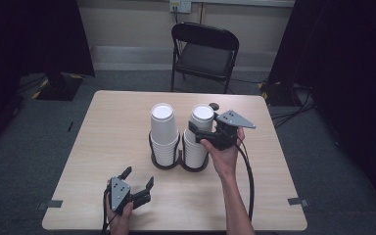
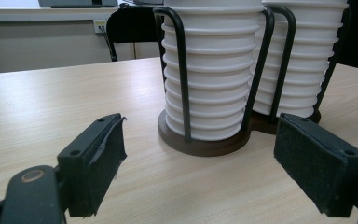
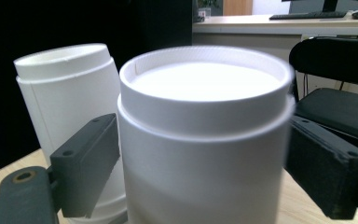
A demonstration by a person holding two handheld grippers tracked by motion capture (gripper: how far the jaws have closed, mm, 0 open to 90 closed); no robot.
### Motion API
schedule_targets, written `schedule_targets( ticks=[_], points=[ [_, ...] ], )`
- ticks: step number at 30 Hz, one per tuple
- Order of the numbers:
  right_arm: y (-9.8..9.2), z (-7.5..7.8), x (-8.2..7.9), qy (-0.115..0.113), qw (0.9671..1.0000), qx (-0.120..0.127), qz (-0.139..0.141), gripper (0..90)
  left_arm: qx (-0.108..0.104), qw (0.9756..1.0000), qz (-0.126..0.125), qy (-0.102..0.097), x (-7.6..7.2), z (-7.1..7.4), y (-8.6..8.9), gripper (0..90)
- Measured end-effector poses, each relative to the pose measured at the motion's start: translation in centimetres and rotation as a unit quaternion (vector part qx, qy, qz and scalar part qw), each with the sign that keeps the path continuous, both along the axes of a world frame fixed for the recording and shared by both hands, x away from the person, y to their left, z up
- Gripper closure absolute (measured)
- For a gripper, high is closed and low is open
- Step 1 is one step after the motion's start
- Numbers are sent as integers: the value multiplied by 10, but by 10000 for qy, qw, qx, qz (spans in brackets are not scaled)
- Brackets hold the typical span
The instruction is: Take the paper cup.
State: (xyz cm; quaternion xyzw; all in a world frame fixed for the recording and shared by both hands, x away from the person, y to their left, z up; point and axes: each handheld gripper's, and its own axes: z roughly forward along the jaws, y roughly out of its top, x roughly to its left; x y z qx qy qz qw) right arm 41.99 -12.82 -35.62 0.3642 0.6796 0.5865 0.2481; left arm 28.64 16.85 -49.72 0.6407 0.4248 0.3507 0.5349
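Cups, white paper ones stacked upside down, fill a two-ring black wire holder (image 1: 166, 164) near the middle of my pale wood worktop (image 1: 103, 147). My right claw (image 1: 200, 131) reaches level around the top cup of the right stack (image 1: 201, 117), jaws spread to either side of it. In the right gripper view that cup (image 3: 205, 140) sits between the two pads (image 3: 88, 168); I cannot tell whether they touch it, so I judge the grip not yet made. The left stack (image 1: 163, 125) stands just beside it. My left claw (image 1: 138, 183) rests low near the worktop's front edge, jaws apart and empty, pointed at the holder's base (image 2: 200, 144), probably ready to steady it. A black folding chair (image 1: 203, 54) stands beyond the worktop.
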Motion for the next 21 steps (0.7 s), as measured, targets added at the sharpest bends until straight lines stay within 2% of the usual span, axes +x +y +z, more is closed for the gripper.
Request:
schedule_targets(
  ticks=[3,5,11,21],
  points=[
    [6,-3,3,4,9999,-137,-45,116,-13,10000,-5,3,0,0,0,161],
    [7,-4,3,29,9999,-127,-45,116,-9,10000,-6,1,0,0,0,161],
    [10,-12,10,195,9994,-284,-58,124,-17,10000,-1,-2,0,0,0,161],
    [12,-25,15,486,9985,-220,-108,116,-14,10000,0,-5,0,0,0,160]
  ],
)
